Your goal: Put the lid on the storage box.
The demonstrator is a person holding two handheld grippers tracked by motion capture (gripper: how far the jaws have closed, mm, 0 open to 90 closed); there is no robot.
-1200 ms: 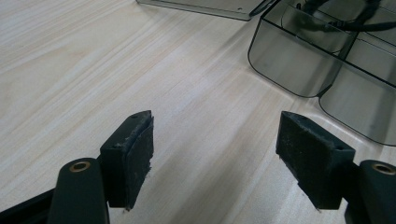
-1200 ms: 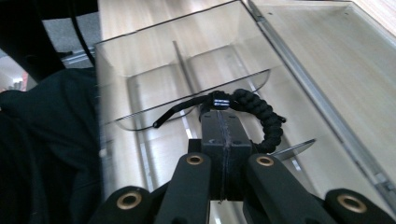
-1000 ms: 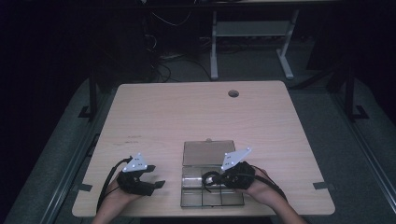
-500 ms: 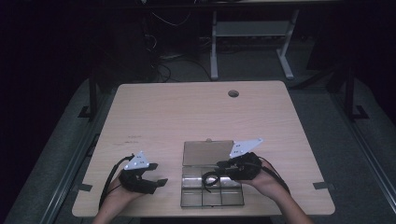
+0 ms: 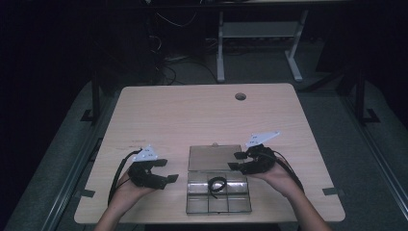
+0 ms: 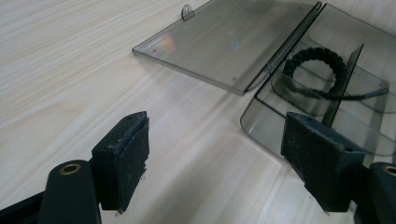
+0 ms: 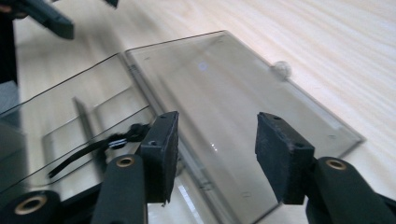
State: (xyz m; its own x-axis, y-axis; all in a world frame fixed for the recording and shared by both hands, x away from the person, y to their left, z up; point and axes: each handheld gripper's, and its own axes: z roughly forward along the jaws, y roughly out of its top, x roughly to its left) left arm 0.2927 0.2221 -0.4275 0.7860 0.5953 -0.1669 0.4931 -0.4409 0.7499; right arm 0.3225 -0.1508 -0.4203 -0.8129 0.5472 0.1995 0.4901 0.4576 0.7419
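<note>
Right tongs (image 5: 235, 161) farther over lid (image 5: 214, 156)

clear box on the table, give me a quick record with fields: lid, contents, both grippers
box: clear compartment box near the table's front edge
lid: open, lying flat on the table behind the box
contents: one black braided cord loop in a compartment next to the hinge
left gripper: open, holding nothing, left of the box
right gripper: open, holding nothing, at the lid's right edge
</note>
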